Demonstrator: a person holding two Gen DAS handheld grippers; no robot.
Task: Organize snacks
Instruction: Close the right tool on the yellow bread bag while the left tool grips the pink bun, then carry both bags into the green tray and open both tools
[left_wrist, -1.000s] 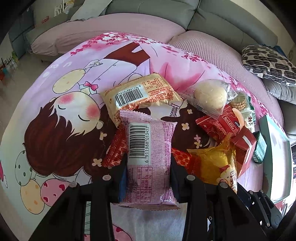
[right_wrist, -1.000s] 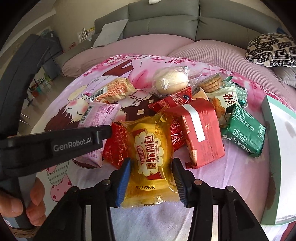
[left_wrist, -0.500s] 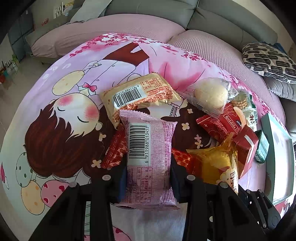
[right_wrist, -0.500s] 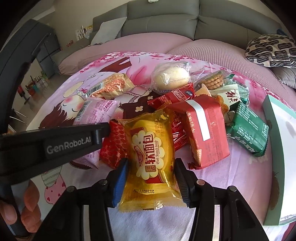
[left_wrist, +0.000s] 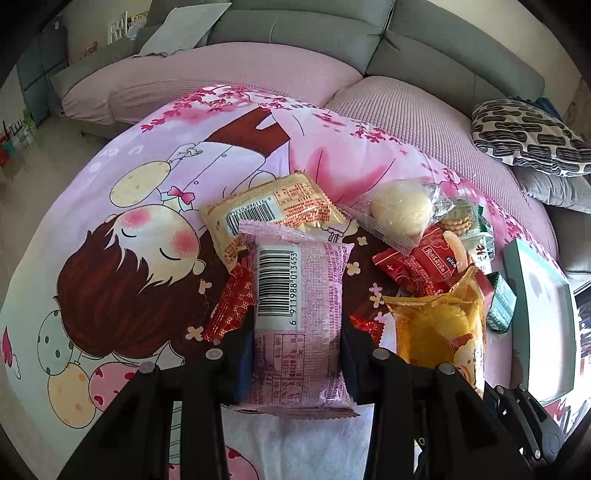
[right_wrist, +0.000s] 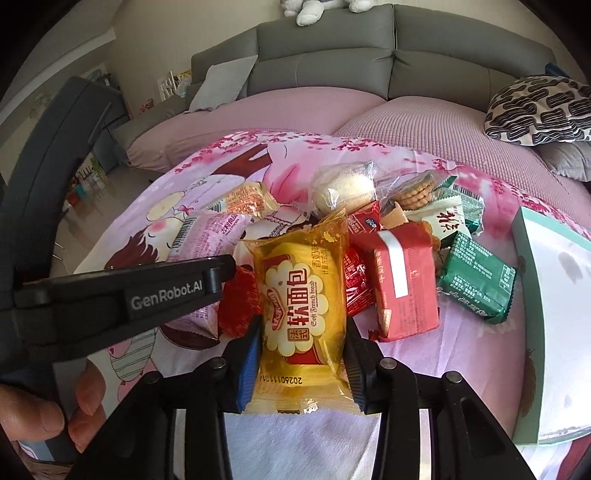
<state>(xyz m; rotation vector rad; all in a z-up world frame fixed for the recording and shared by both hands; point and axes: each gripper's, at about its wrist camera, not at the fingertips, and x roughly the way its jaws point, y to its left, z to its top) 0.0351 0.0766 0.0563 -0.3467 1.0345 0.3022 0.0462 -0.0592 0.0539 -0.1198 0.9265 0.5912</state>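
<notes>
Left wrist view: the left gripper (left_wrist: 297, 350) clamps a pink snack packet (left_wrist: 298, 317), barcode side up, over the cartoon-print sheet (left_wrist: 122, 206). Behind it lies a beige biscuit packet (left_wrist: 273, 214); toward the sheet's right edge a wrapped round bun (left_wrist: 400, 216) tops the snack pile, with a teal-rimmed box (left_wrist: 532, 306) just beyond.

Right wrist view: the right gripper (right_wrist: 301, 363) grips a yellow soft French bread packet (right_wrist: 301, 314), lifted upright. A red packet (right_wrist: 404, 284) and a green packet (right_wrist: 476, 282) lie beside it, toward the right edge.
</notes>
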